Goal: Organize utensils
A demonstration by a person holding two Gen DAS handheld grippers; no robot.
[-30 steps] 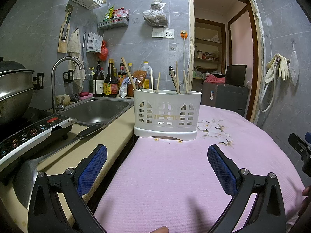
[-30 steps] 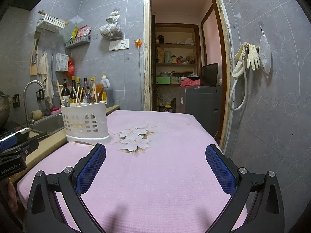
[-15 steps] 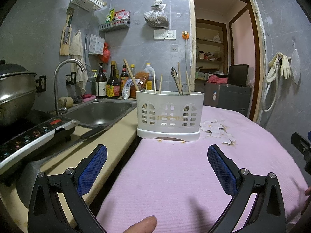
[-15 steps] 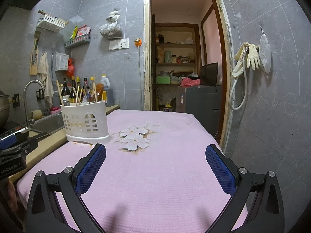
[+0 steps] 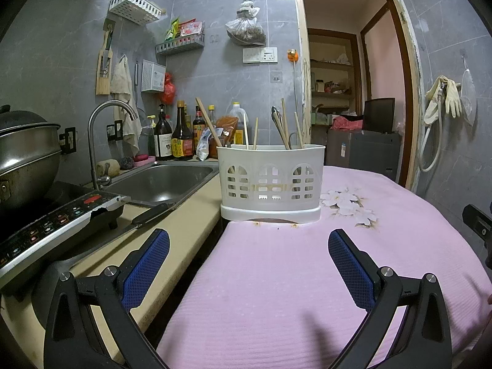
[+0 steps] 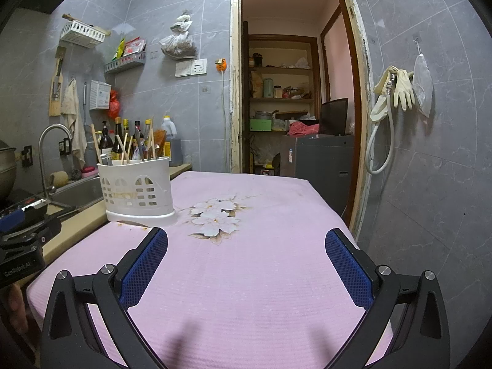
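A white slotted utensil holder [image 5: 270, 181] [image 6: 136, 189] stands at the left edge of a pink cloth-covered table [image 5: 307, 276] [image 6: 261, 261]. Wooden chopsticks [image 5: 284, 126] [image 6: 124, 150] and metal utensils [image 5: 278, 123] stick up out of it. My left gripper [image 5: 247, 264] hovers open in front of the holder, nothing between its blue pads. My right gripper [image 6: 246, 264] is open too, over the middle of the cloth, with the holder to its far left. A knife [image 5: 147, 215] with a black handle lies on the beige counter beside the table.
Left of the table are a beige counter [image 5: 184, 224], a steel sink [image 5: 160, 181] with a tap [image 5: 104, 123], an induction cooker [image 5: 52, 224] and a large pot [image 5: 24, 153]. Bottles [image 5: 178, 135] line the wall. An open doorway [image 6: 292, 107] lies behind the table.
The left wrist view has tilted upward slightly, so the holder sits lower and a little closer. A fingertip seen at the bottom edge earlier is gone. The right gripper has barely moved.
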